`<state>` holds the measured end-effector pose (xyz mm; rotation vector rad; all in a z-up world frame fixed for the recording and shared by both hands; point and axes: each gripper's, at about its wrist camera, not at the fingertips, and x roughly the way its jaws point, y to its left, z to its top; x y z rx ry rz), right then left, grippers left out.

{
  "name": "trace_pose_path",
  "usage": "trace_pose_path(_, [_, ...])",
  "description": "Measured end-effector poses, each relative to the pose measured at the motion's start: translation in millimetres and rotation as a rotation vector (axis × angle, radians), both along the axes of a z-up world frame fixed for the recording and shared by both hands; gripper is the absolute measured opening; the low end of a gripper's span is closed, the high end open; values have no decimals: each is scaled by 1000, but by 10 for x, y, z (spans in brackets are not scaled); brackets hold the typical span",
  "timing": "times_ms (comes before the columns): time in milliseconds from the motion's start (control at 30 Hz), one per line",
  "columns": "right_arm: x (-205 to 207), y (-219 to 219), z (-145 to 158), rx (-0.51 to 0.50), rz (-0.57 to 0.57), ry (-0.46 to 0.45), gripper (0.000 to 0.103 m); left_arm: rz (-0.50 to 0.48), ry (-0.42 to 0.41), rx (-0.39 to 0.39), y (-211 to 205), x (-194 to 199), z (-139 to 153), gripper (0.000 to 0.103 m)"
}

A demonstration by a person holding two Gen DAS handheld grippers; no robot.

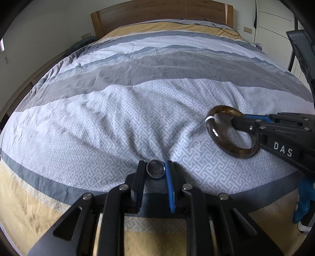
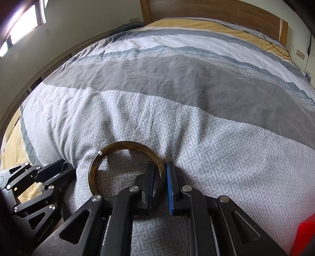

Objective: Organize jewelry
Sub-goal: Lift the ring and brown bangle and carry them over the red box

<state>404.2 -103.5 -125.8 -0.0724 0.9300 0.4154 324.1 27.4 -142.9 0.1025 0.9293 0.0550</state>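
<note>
A small dark ring (image 1: 155, 170) sits pinched between the fingers of my left gripper (image 1: 156, 167), which is shut on it just above the patterned duvet (image 1: 118, 118). A brown glossy bangle (image 1: 232, 132) with a white tag lies tilted on the duvet to the right. My right gripper (image 1: 253, 135) is shut on the bangle's rim. In the right wrist view the bangle (image 2: 126, 144) has its right side clamped in my right gripper (image 2: 160, 167), one finger inside the hoop and one outside. My left gripper (image 2: 63, 169) shows at the lower left.
The bed has a striped grey, white and yellow cover and a wooden headboard (image 1: 157, 9). A black cable (image 1: 226, 29) lies near the pillow end. A red object (image 2: 303, 236) shows at the lower right edge. Something blue (image 1: 303, 206) hangs below the right gripper.
</note>
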Motion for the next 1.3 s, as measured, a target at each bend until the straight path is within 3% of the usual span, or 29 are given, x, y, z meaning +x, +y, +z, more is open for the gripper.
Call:
trace_pose_path(467, [-342, -306, 377, 61, -53, -34, 10, 8, -33, -47, 9, -158, 277, 18])
trace_pose_path(800, [-754, -528, 789, 81, -95, -86, 10, -29, -91, -70, -141, -462, 763, 18])
trace_pose_path(1067, [-1188, -1142, 1108, 96, -185, -132, 10, -111, -142, -77, -709, -643, 1175, 18])
trace_pose_path(1300, [-1464, -2076, 1238, 83, -317, -152, 10, -242, -145, -116, -1521, -680, 1290, 18])
